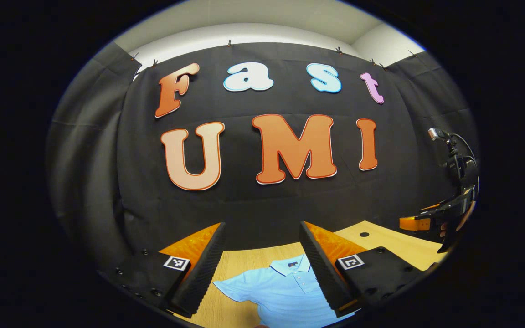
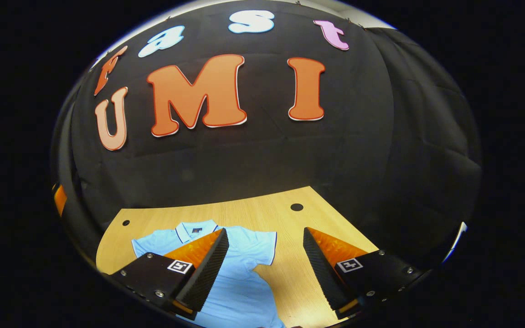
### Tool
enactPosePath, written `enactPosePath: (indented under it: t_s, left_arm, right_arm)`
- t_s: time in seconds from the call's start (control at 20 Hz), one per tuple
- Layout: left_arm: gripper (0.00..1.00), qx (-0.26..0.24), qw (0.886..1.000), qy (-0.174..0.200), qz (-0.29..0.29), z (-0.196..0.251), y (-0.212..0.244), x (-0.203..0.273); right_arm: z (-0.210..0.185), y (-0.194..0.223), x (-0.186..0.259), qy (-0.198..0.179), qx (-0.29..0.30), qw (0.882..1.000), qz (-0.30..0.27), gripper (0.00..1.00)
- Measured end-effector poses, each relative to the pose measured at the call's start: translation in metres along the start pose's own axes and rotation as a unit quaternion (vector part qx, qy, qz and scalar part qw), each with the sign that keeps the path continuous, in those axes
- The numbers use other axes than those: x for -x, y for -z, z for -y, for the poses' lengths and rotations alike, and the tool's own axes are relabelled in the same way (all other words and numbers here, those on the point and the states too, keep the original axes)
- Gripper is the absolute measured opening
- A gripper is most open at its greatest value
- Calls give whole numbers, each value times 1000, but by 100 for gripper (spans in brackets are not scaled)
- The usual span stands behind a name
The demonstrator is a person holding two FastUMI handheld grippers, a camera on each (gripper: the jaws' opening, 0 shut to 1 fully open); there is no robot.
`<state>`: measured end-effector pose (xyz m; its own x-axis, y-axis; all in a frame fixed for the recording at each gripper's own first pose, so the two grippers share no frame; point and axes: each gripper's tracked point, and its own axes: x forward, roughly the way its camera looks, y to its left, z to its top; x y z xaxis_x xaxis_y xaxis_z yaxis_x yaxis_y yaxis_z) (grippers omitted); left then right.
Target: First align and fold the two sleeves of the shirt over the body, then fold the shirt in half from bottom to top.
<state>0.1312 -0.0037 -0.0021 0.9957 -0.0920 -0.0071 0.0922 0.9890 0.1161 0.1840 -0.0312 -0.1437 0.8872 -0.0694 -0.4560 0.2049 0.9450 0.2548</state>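
Note:
A light blue polo shirt (image 1: 280,291) lies flat on the wooden table (image 1: 239,264), collar toward the back wall, with both short sleeves spread out. My left gripper (image 1: 262,269) hangs open above it, nothing between its fingers. In the right gripper view the same shirt (image 2: 239,282) lies at lower left, its right sleeve (image 2: 262,246) pointing outward. My right gripper (image 2: 266,269) is open above that sleeve and the bare wood beside it. The right gripper (image 1: 449,218) also appears far right in the left gripper view, held up off the table.
The light wood table (image 2: 290,214) has a rounded far edge and small dark holes (image 2: 296,207) near its corners. Black cloth walls close in the back and both sides. Bare wood lies to the right of the shirt.

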Motion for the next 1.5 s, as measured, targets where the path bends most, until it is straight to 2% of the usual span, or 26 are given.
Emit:
enactPosePath:
  t_s: [0.3, 0.6, 1.05, 1.2, 1.5]
  left_arm:
    - [100, -5, 997, -65, -37, -21, 23, -8]
    - [100, -5, 987, -120, -106, -32, 64, -9]
    - [100, -16, 975, -143, -166, -8, 94, -7]
    - [100, -25, 972, -151, -176, -5, 99, -3]
    - [100, -32, 966, -156, -201, -2, 111, 2]
  right_arm:
    - [3, 26, -66, -22, 5, 996, -82, 99]
    - [15, 68, -128, -24, -12, 983, -182, 98]
    - [5, 118, -200, -38, 6, 957, -287, 96]
    - [4, 135, -218, -31, -3, 947, -319, 94]
    - [0, 176, -235, -18, -4, 920, -390, 81]
